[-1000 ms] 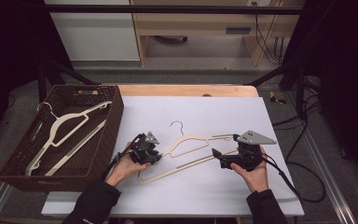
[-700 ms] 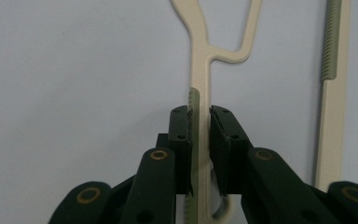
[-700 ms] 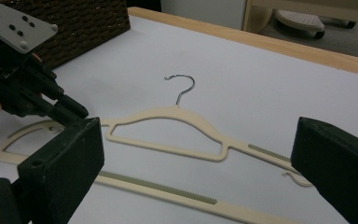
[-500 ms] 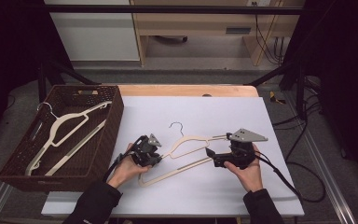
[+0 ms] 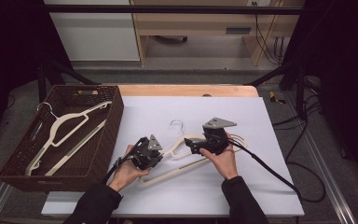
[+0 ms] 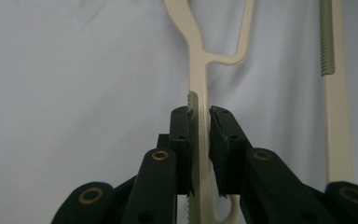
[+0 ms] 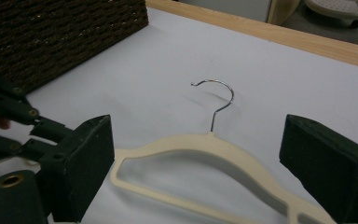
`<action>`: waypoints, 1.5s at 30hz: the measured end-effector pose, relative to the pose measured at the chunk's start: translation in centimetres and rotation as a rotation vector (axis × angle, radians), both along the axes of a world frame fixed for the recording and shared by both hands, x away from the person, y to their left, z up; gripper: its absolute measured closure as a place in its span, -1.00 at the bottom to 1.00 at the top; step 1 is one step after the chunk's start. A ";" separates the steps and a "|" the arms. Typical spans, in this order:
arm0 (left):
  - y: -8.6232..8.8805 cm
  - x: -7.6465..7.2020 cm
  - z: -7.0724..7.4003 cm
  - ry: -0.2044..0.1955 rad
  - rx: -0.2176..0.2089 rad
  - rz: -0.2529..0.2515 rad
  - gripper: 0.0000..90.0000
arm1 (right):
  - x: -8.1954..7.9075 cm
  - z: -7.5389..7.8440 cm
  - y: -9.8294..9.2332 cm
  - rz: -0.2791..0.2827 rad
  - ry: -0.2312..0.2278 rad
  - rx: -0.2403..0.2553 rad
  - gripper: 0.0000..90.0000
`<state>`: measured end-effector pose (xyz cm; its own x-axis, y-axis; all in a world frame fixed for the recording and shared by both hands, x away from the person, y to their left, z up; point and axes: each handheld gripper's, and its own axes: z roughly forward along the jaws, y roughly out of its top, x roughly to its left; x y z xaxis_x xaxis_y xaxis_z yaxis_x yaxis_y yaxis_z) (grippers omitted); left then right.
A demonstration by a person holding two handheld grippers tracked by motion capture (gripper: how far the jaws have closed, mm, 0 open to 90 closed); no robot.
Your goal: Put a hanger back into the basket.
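Left claw (image 6: pixel 199 123) is squeezing the cream hanger (image 6: pixel 200 70); right claw (image 7: pixel 233 168) is gaping and closing, so the hanger may twist.

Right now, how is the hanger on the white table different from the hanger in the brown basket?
The hanger on the table lies flat on the white table; the hanger in the basket rests inside the brown woven basket. The left gripper is shut on the table hanger's arm, while the basket hanger is untouched. Both are cream with a metal hook.
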<state>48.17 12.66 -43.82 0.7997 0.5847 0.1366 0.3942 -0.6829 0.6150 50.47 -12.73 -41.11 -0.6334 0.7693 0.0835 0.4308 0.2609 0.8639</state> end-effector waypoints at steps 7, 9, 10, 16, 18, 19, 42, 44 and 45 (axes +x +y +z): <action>0.0 -0.6 0.9 -0.030 0.002 0.001 0.77 | 3.1 -0.8 1.9 -0.031 0.055 -0.018 -0.58; -0.1 -0.8 1.1 -0.041 0.001 0.003 0.77 | 3.9 -0.9 2.2 -0.046 0.060 -0.032 -0.50; -0.1 -0.8 1.2 -0.041 0.006 0.001 0.77 | 4.1 -1.0 2.3 -0.049 0.065 -0.034 -0.47; -0.1 -1.2 1.7 -0.062 -0.003 0.000 0.77 | 6.0 -2.4 3.3 -0.069 0.108 -0.070 -0.23; -0.1 -1.3 1.9 -0.069 -0.003 -0.002 0.77 | 6.4 -2.8 3.6 -0.066 0.111 -0.084 -0.18; -0.2 -1.4 2.0 -0.071 0.000 -0.002 0.77 | 6.6 -3.0 3.8 -0.067 0.118 -0.095 -0.16; -0.7 -1.9 1.7 -0.064 0.012 -0.023 0.77 | 8.5 -4.9 4.5 -0.048 0.286 -0.115 0.88; -0.8 -2.0 1.5 -0.074 0.007 -0.025 0.77 | 8.4 -4.9 4.5 -0.044 0.298 -0.108 0.92; -0.8 -2.0 1.5 -0.068 0.006 -0.026 0.77 | 8.3 -4.8 4.5 -0.045 0.300 -0.110 0.93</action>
<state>46.15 11.85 -42.27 0.8033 0.5629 0.1945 0.3340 -0.6962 0.6354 58.78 -8.22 -45.94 -0.5585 0.8106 0.1761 0.6753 0.3210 0.6640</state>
